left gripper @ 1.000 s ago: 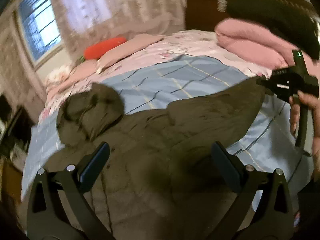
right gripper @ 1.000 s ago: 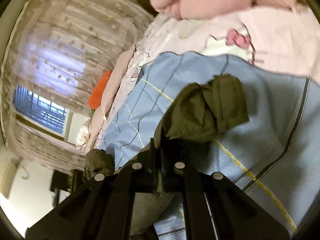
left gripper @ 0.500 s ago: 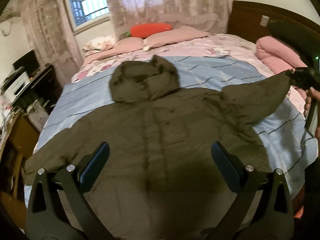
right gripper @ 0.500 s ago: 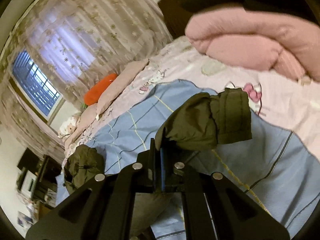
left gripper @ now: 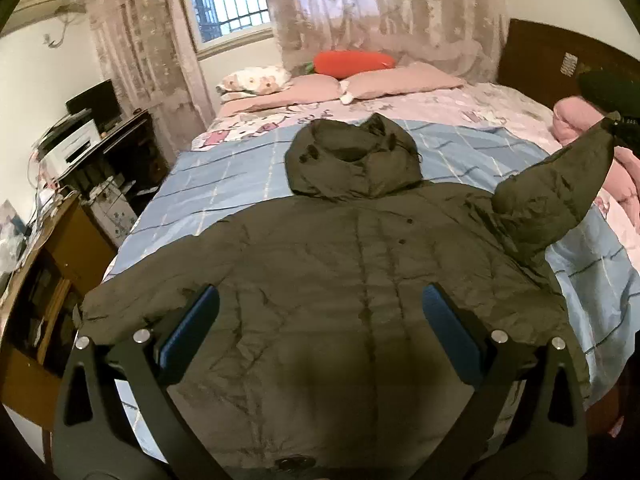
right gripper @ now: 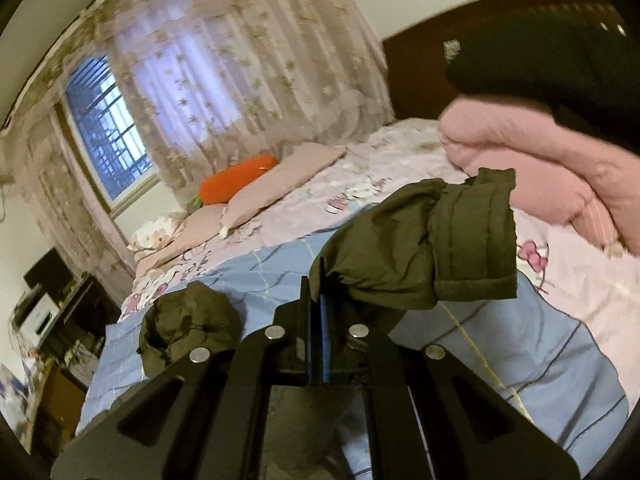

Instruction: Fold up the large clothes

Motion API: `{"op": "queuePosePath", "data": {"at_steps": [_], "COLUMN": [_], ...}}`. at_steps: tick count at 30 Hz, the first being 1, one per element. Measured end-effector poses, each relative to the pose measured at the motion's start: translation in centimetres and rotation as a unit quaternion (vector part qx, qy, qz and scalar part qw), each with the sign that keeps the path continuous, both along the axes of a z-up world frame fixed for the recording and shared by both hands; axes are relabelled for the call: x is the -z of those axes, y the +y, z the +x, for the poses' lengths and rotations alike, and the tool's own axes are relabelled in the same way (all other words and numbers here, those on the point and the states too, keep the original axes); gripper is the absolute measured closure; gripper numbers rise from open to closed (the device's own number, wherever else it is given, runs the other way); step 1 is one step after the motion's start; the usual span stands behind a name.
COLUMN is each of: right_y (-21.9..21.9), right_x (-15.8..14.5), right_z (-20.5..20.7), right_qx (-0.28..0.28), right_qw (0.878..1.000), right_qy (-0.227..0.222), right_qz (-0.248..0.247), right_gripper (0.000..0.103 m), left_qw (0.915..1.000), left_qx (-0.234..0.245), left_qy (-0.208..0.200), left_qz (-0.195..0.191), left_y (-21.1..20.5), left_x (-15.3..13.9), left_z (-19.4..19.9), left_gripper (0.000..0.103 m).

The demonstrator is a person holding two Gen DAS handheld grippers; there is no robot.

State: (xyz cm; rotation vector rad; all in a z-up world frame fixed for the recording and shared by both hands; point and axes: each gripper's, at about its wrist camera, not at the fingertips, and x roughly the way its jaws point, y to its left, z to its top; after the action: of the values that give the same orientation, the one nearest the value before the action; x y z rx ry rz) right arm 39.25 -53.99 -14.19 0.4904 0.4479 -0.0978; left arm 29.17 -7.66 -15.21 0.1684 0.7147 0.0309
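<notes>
A large olive-green hooded padded jacket lies flat, front up, on the bed, hood pointing toward the pillows. My left gripper is open and empty, hovering above the jacket's lower body. My right gripper is shut on the jacket's right sleeve and holds it lifted off the bed; the cuff hangs past the fingers. In the left wrist view that raised sleeve rises to the right gripper at the far right edge. The left sleeve lies out flat.
The bed has a blue plaid sheet and pink printed bedding. Pillows and an orange carrot cushion lie at the far side. A folded pink quilt lies at right. A dark desk and wooden cabinet stand left.
The left gripper's view has swung and steadied to face the whole jacket squarely, staying open. The right gripper, still shut on the sleeve, has levelled and keeps the sleeve raised.
</notes>
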Motion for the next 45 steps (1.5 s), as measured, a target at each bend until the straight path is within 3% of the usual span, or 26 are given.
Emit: {"op": "queuePosePath", "data": {"at_steps": [10,16,33,43,45], "right_y": [8.2,12.9,24.7,29.8,29.4], "right_x": [-2.7,-4.4,-6.5,-5.9,-5.9], "right_z": [0.6,0.7,0.9,0.7,0.7], "right_qx": [-0.062,-0.093,-0.183,-0.244,-0.234], "right_qw": [0.997,0.992,0.971,0.956,0.959], "right_qy": [-0.011,-0.022,-0.048,-0.042,-0.044], "right_qz": [-0.053,-0.086,-0.148,-0.157,-0.153], "right_gripper": [0.1,0.1,0.103,0.103,0.094], "left_qw": [0.9993,0.9996,0.998,0.9971,0.997], "left_qx": [-0.033,-0.023,-0.058,-0.072,-0.073], "left_qy": [-0.012,-0.011,-0.02,-0.015,-0.013], "left_qz": [-0.006,-0.007,-0.012,-0.021,-0.022], "left_y": [4.4,5.2,9.1,11.2,11.2], "left_x": [-1.0,-0.8,-1.0,-0.4,-0.2], "left_z": [-2.2,-3.4,-4.7,-4.8,-4.7], "left_gripper": [0.002,0.002,0.002,0.002,0.002]}}
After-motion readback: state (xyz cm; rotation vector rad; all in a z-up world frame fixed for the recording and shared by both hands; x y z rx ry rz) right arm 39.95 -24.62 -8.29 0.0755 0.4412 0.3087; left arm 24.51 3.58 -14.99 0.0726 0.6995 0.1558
